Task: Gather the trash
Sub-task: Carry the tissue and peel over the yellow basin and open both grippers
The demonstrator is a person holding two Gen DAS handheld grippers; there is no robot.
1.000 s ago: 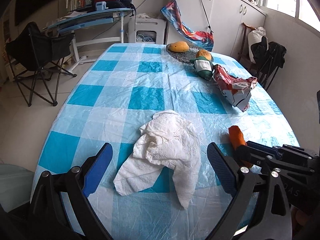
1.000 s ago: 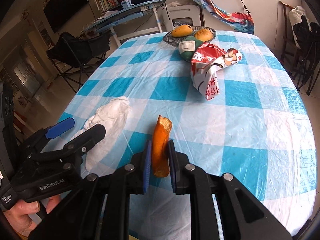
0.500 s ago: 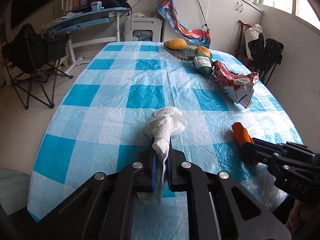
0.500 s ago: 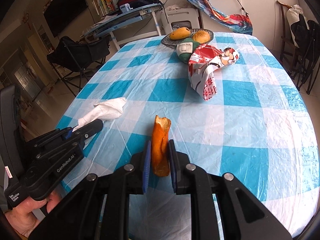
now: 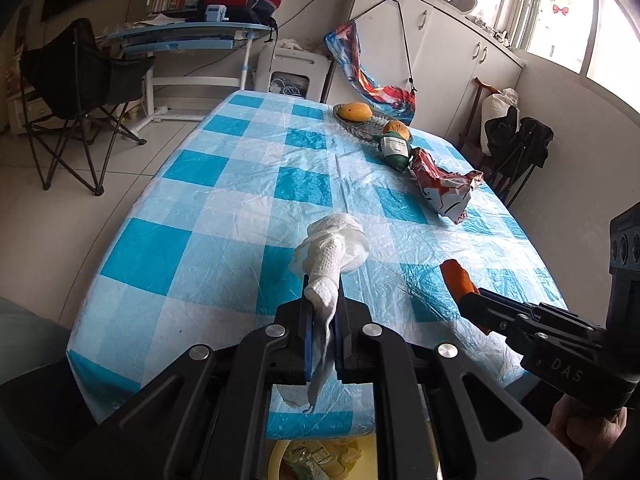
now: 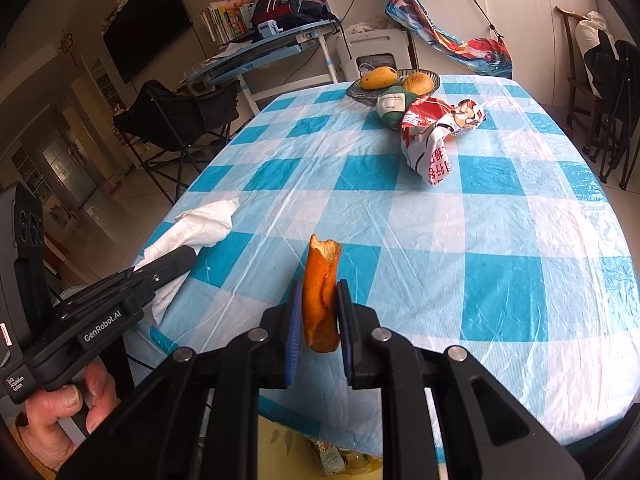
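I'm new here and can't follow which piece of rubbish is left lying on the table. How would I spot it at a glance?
Look at the blue-and-white checked table and follow it towards the far end, where a fruit dish stands. Just in front of the dish lies a crumpled red-and-white snack wrapper beside a green ball with a white label. It is the only shiny printed packet; the fruit is plain.
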